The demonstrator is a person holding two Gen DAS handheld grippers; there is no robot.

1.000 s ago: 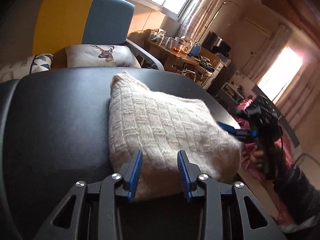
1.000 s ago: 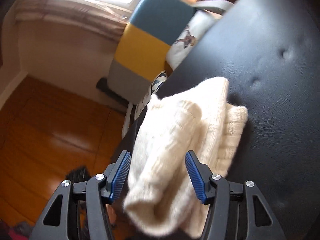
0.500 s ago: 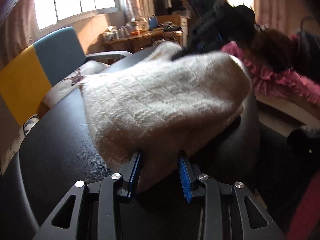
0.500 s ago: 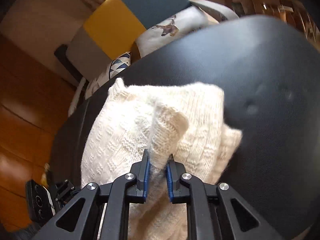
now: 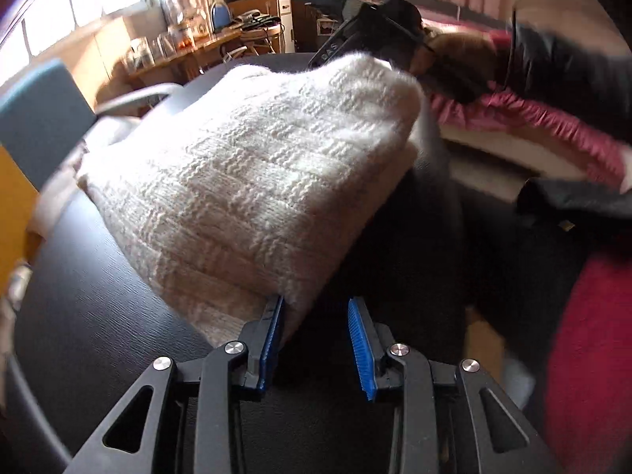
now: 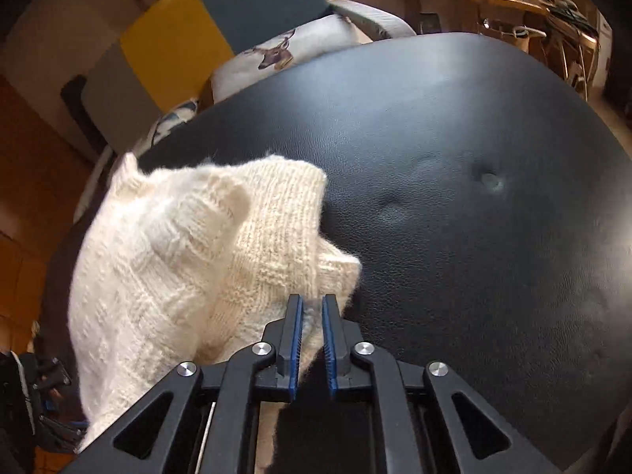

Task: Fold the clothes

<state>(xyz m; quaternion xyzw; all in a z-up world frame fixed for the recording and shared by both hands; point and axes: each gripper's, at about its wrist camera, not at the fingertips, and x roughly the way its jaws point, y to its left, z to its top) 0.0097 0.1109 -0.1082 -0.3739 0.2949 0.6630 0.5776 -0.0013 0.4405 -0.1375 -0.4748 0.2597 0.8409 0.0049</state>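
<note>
Folding the cream knitted sweater [image 5: 252,181] on the black padded worktop [image 6: 454,181]: right gripper [image 6: 312,331] jaws clamp its corner, left gripper [image 5: 316,339] jaws apart; next, probably lay it flat

Cream sweater [image 5: 252,181] was chunky, fuzzy basket-weave knit, seat [image 6: 454,158] was black grained leather-look with soft sheen, gripper pads [image 5: 357,349] were ribbed blue, perhaps rubber, on matt black plastic, floor [image 6: 23,181] was glossy wood
</note>
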